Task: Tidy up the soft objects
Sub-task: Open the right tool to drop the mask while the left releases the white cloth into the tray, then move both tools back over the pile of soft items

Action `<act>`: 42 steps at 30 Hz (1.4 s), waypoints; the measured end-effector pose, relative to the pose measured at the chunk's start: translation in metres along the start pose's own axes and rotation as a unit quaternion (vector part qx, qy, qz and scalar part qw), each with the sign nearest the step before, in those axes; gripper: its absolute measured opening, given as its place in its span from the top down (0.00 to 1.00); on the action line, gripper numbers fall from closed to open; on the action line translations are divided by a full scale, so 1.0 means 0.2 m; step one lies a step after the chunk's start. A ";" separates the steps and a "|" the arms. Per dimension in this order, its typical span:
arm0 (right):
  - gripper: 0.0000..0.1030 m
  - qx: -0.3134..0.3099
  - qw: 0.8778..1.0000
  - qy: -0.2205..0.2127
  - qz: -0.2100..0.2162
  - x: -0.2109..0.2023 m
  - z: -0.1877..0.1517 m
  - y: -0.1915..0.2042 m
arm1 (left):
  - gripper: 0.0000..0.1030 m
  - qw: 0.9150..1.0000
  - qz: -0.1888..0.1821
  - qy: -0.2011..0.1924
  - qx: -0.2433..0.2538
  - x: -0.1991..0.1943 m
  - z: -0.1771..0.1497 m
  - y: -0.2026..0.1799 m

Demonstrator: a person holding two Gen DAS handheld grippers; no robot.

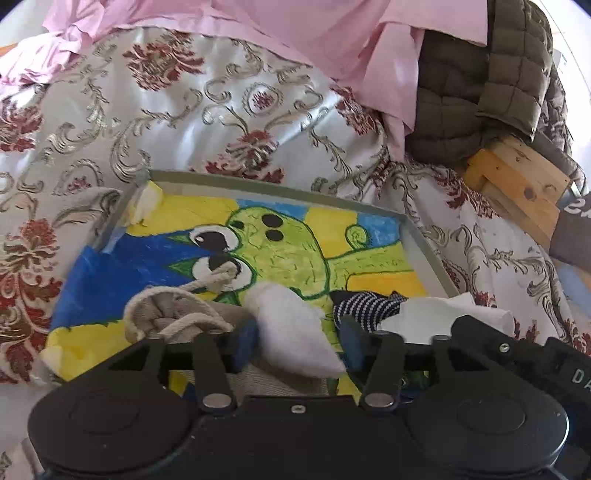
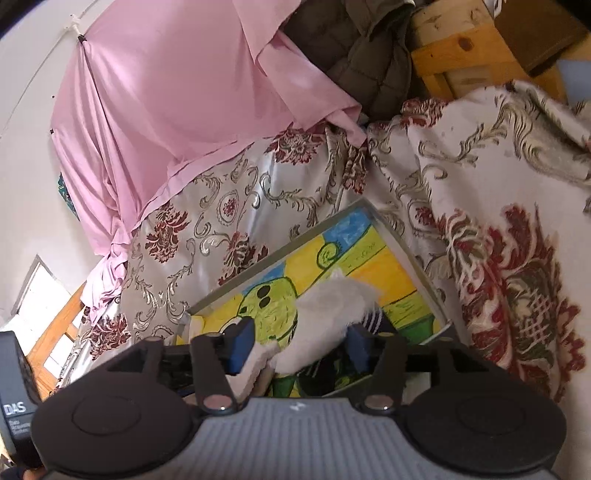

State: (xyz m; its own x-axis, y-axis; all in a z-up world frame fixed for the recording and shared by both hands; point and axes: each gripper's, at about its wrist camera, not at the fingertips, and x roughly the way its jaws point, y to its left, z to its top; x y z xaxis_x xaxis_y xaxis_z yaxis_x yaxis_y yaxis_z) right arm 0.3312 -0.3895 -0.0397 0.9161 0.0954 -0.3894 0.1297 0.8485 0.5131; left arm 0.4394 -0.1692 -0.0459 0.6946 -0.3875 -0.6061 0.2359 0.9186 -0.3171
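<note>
A shallow grey tray [image 1: 424, 243] lined with a green, yellow and blue drawing lies on a flowered bedspread [image 1: 207, 110]. In it are a beige drawstring pouch [image 1: 173, 314], a white fluffy cloth [image 1: 295, 328], a dark striped sock [image 1: 369, 306] and a crumpled white tissue [image 1: 450, 312]. My left gripper [image 1: 299, 341] stands open over the tray, the white cloth between its blue pads, not pinched. My right gripper [image 2: 299, 345] is also open, with the white fluffy cloth [image 2: 328, 314] and the striped sock [image 2: 373, 317] between its pads above the tray [image 2: 413, 258].
A pink sheet [image 1: 295, 33] and an olive quilted jacket [image 1: 472, 88] lie at the back of the bed. A wooden frame [image 1: 517, 184] stands at the right. In the right wrist view a white wall and a window [image 2: 37, 295] are at the left.
</note>
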 end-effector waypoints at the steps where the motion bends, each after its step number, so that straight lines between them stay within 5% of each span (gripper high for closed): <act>1: 0.35 -0.003 1.000 -0.003 -0.003 -0.01 0.00 0.00 | 0.39 1.000 0.002 -0.007 0.000 -0.02 0.00 0.00; 16: 0.00 -0.050 0.996 -0.067 -0.014 -0.48 0.06 0.13 | 0.16 0.996 -0.022 -0.088 -0.017 -0.50 -0.05 -0.03; 30: 0.00 -0.187 0.968 -0.139 -0.087 -1.01 -0.22 0.30 | 0.02 0.986 -0.024 -0.164 -0.003 -1.11 -0.30 -0.15; 42: 0.00 -0.156 0.956 -0.202 -0.148 -1.42 -0.62 0.33 | 0.01 0.980 0.003 -0.192 0.052 -1.40 -0.65 -0.17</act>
State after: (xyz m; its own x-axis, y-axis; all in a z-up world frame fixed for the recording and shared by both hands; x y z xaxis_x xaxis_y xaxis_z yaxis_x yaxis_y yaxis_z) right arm 0.0329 -0.2953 0.0090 0.9365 -0.3284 -0.1229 0.3446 0.9268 0.1495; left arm 0.1486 -0.1020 0.0388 0.8956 -0.3433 -0.2828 0.2852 0.9312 -0.2271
